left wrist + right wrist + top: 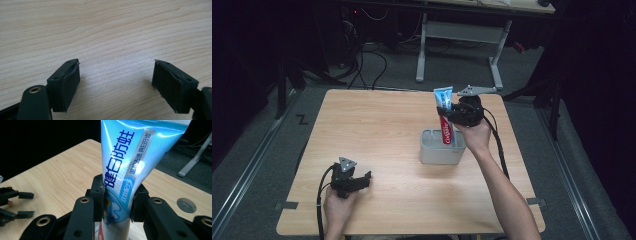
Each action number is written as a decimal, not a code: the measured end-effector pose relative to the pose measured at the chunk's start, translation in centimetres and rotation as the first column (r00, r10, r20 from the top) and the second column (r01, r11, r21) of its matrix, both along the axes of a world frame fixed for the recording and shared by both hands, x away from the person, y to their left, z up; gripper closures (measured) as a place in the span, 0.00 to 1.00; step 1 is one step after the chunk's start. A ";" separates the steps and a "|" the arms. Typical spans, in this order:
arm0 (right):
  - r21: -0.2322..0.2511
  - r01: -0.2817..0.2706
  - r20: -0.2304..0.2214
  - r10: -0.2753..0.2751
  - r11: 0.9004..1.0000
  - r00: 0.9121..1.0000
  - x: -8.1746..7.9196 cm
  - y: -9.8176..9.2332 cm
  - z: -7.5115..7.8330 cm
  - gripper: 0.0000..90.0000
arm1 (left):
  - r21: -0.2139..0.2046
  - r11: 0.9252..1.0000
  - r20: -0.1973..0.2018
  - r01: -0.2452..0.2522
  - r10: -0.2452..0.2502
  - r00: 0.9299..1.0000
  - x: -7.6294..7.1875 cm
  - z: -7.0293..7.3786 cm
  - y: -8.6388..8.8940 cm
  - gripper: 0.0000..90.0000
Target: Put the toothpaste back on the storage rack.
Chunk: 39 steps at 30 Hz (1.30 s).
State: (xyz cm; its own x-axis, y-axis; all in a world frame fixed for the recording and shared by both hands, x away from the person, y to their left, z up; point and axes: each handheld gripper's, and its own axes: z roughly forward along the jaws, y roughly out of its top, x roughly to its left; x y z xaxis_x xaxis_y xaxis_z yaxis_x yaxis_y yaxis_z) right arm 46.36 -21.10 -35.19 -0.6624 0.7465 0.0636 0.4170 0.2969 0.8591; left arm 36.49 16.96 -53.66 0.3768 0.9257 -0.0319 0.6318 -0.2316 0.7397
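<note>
A blue, white and red toothpaste tube point(444, 116) stands upright with its lower end inside a grey holder point(441, 148) right of the table's middle. My right gripper point(448, 113) is shut on the tube's middle from the right. In the right gripper view both pads press the tube point(130, 167), whose flat blue end rises above my right gripper point(117, 203). My left gripper point(366, 177) rests low over the front left of the table, open. Bare wood lies between the tips of my left gripper point(116, 72) in its own view.
The wooden table point(377, 125) has a round cable port point(186, 205) near its far right corner. My left gripper's black jaws point(15, 206) appear at the left edge of the right gripper view. Beyond the table stand a white desk frame point(459, 40) and floor cables.
</note>
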 end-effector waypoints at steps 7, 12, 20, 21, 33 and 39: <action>-0.027 -0.001 -0.004 0.001 1.000 1.000 0.0 0.3 -0.8 0.78 | 0.000 1.000 0.000 0.000 0.000 1.000 0.0 0.0 0.0 0.25; -0.031 0.006 -0.022 -0.007 0.999 1.000 0.1 0.1 -1.5 0.77 | 0.001 1.000 -0.001 0.000 0.000 1.000 0.0 0.0 0.0 0.25; -0.051 -0.002 -0.037 0.000 0.999 0.999 0.1 0.5 -2.3 0.77 | 0.005 1.000 0.000 0.002 -0.002 1.000 0.0 0.0 0.0 0.25; -0.055 -0.005 -0.041 0.003 0.999 0.999 0.2 0.5 -2.4 0.77 | 0.004 1.000 0.000 0.001 -0.001 1.000 0.0 0.0 0.0 0.25; -0.110 -0.006 -0.038 0.002 0.994 0.999 -0.2 0.6 -3.4 0.77 | 0.003 1.000 0.000 0.000 0.000 1.000 0.0 0.0 0.0 0.26; -0.127 -0.008 -0.049 0.002 0.992 0.999 -0.3 0.7 -3.7 0.77 | 0.002 1.000 0.000 0.001 -0.001 1.000 0.0 0.0 0.0 0.26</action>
State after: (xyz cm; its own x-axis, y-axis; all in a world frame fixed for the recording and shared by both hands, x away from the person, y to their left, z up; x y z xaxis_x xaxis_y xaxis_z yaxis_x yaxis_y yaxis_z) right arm 46.10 -20.43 -38.94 -0.6646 0.7472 0.0000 0.4552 0.4048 0.7930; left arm 36.50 16.96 -53.65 0.3774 0.9256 -0.0296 0.6316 -0.2339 0.7392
